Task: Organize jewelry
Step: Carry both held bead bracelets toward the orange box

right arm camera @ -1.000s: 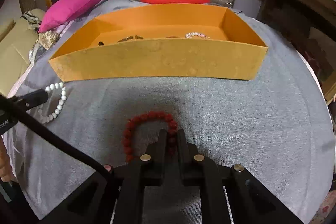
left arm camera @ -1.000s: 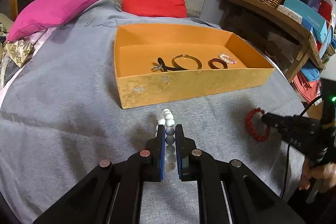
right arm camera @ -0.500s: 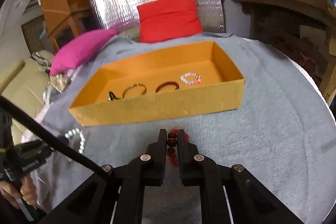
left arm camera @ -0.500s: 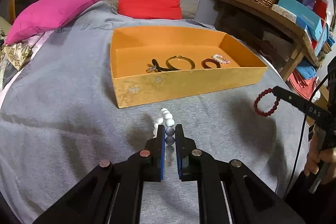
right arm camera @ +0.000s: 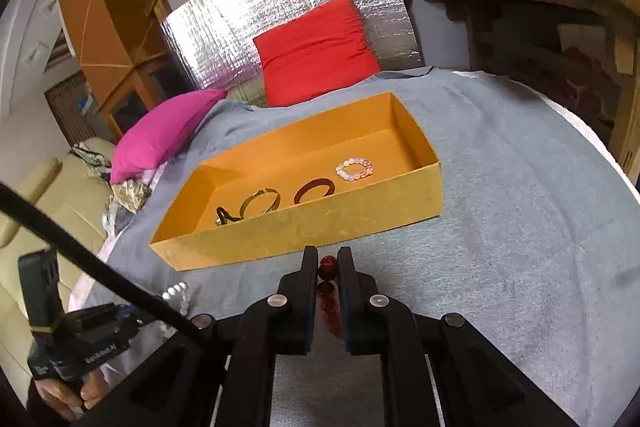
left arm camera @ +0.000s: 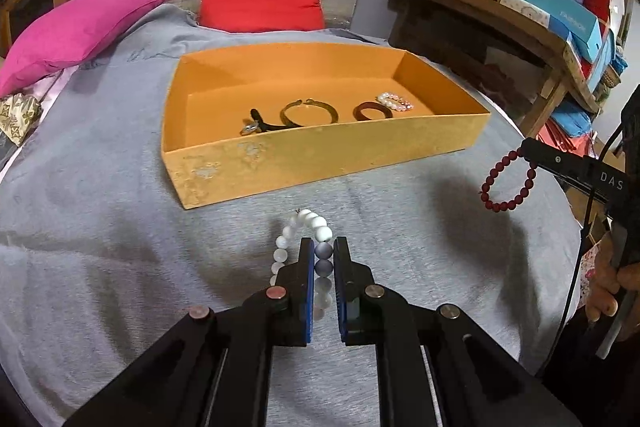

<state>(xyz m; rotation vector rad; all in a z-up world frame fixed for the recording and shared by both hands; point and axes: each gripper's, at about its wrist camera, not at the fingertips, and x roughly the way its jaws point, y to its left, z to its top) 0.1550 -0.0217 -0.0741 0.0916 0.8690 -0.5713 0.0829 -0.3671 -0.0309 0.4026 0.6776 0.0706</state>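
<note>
Holding a bracelet apiece, both grippers sit short of the orange box (left arm camera: 320, 155). The left gripper (left arm camera: 320, 259) pinches the white bead bracelet (left arm camera: 308, 227) by only a bead or two, the loop arching out ahead of the fingertips just above the grey cloth (left arm camera: 100, 227). The right gripper (right arm camera: 328, 267) is pressed onto the red bead bracelet (left arm camera: 508, 183), which hangs free in the air from that thin hold, to the right of the box and near its front corner.

Round beads between flat pads could roll out, so a jerk or swing may drop either bracelet onto the cloth short of the box. A dangling loop could also snag the front wall if carried over too low. Inside, a dark hair tie (left arm camera: 260, 121), a metal bangle (left arm camera: 308, 111), a brown ring (left arm camera: 372, 111) and a pink bead bracelet (left arm camera: 394, 101) lie near that wall, so a careless release might land on and tangle them.
</note>
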